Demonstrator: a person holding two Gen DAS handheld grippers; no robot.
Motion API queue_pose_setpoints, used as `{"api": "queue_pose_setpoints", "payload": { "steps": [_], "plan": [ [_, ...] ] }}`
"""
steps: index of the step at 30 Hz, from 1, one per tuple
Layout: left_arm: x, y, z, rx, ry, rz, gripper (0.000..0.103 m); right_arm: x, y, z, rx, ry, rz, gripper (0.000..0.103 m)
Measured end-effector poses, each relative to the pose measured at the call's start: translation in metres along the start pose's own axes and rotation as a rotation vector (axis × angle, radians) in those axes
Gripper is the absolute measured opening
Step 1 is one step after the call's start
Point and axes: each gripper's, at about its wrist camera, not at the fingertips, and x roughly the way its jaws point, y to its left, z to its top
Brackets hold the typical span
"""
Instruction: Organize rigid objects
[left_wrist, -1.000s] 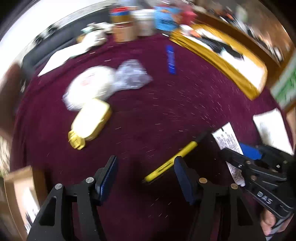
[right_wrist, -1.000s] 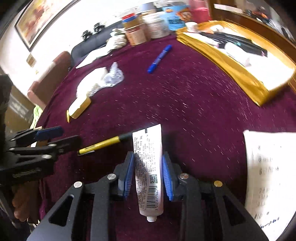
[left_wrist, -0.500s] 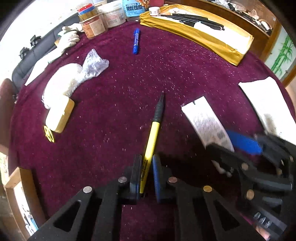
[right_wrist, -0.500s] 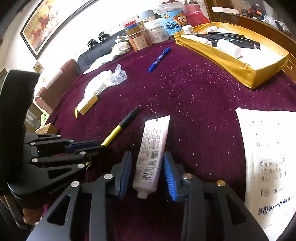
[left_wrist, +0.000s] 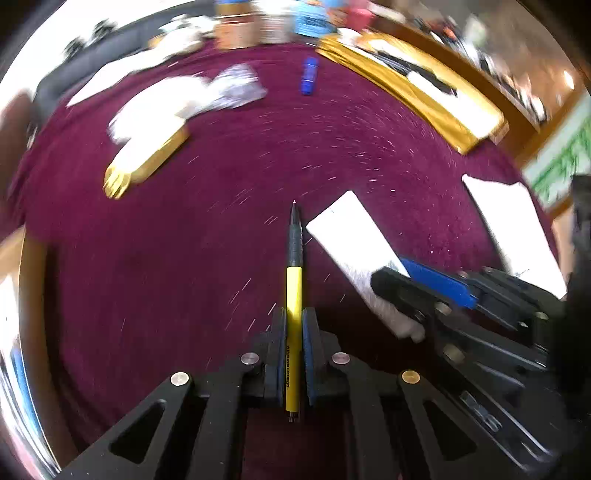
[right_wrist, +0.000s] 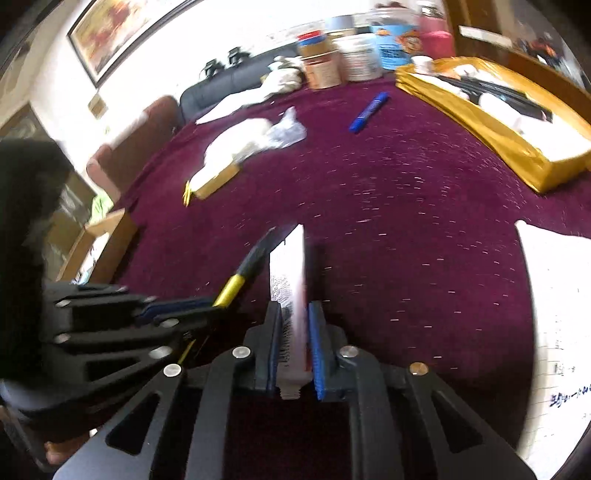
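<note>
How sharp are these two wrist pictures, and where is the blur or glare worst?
Left wrist view: the yellow pen in the left gripper is crisp, the tablecloth specks smear into arcs. Right wrist view: the white tube in the right gripper is fairly sharp, the wall and paper blown out white.

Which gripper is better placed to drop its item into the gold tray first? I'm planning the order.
Probably the right gripper: it holds the white tube, and the gold tray lies on its side, while the left gripper with the pen is farther across.

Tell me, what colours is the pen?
Yellow with a black tip, the pen; the left wrist view shows it best.
</note>
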Motion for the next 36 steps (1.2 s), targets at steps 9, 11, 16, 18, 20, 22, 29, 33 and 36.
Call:
{"api": "queue_pose_setpoints", "payload": {
  "steps": [9, 11, 16, 18, 20, 22, 29, 33, 36],
  "plan": [
    [-0.078, 0.064, -0.067, -0.246, -0.134, -0.097, 0.007, -0.013, 0.043, -0.001, -0.082, -0.033, 0.0, 0.012],
    [-0.102, 0.084, -0.08, -0.289, -0.179, -0.086, 0.007, -0.025, 0.062, -0.001, -0.092, -0.054, 0.087, 0.012],
    [-0.147, 0.142, -0.114, -0.399, -0.261, 0.011, 0.007, -0.036, 0.126, 0.006, -0.146, -0.051, 0.3, 0.012],
    [-0.153, 0.171, -0.129, -0.462, -0.272, 0.069, 0.007, -0.032, 0.151, 0.009, -0.167, -0.025, 0.358, 0.012],
    [-0.152, 0.193, -0.139, -0.516, -0.269, 0.11, 0.007, -0.02, 0.18, 0.012, -0.189, 0.009, 0.409, 0.012],
    [-0.149, 0.209, -0.146, -0.545, -0.269, 0.15, 0.007, 0.0, 0.21, 0.014, -0.212, 0.05, 0.423, 0.012],
    [-0.14, 0.228, -0.154, -0.567, -0.269, 0.22, 0.007, 0.044, 0.247, 0.016, -0.209, 0.141, 0.424, 0.012],
    [-0.134, 0.232, -0.153, -0.569, -0.264, 0.256, 0.007, 0.054, 0.252, 0.02, -0.194, 0.153, 0.42, 0.012],
    [-0.131, 0.234, -0.154, -0.569, -0.257, 0.27, 0.007, 0.058, 0.258, 0.019, -0.207, 0.149, 0.402, 0.012]
  ]
}}
